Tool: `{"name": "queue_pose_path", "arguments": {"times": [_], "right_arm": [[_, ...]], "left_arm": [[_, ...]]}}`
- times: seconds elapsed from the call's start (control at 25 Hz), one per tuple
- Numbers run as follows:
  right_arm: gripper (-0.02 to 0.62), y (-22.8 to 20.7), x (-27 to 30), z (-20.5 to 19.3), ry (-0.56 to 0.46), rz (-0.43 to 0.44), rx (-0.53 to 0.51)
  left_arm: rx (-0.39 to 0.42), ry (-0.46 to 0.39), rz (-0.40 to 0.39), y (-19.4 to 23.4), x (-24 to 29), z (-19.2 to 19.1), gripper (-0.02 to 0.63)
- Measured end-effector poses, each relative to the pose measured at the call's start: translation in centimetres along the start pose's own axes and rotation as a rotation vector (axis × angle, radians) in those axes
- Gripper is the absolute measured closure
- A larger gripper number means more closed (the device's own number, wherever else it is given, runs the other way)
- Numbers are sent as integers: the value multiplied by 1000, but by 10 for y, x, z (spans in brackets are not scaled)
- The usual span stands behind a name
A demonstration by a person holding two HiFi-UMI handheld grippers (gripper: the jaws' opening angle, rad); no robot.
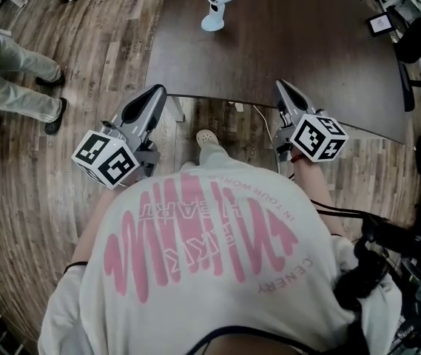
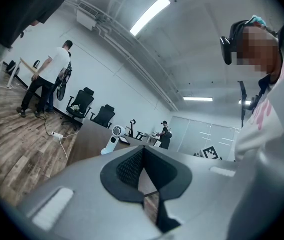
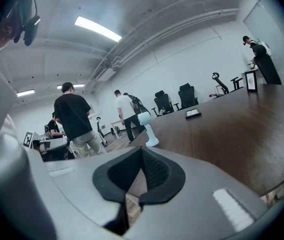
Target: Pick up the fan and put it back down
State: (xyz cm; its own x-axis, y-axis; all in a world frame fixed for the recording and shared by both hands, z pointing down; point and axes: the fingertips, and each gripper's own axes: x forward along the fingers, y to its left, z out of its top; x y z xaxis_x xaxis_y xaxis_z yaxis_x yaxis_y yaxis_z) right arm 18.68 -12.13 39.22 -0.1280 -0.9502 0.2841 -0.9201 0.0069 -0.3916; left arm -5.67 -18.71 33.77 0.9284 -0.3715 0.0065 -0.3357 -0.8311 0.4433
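White shirt (image 1: 203,272) with pink print fills the foreground of the head view. Beyond it, the left gripper (image 1: 155,91) and right gripper (image 1: 280,86) hover at the near edge of the dark table (image 1: 321,58), both with jaws pressed together and nothing between them. The pale fan (image 1: 218,7) stands upright farther across the table, well apart from both.

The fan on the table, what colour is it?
The fan is pale bluish white, clearest in the head view.
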Motion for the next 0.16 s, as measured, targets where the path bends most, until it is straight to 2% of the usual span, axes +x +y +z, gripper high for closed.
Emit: {"name": "queue_pose_path", "arguments": {"times": [0.16], "right_arm": [[592, 3, -2, 1, -7, 2, -11]], "left_arm": [[5, 6, 3, -2, -1, 1, 589]]}}
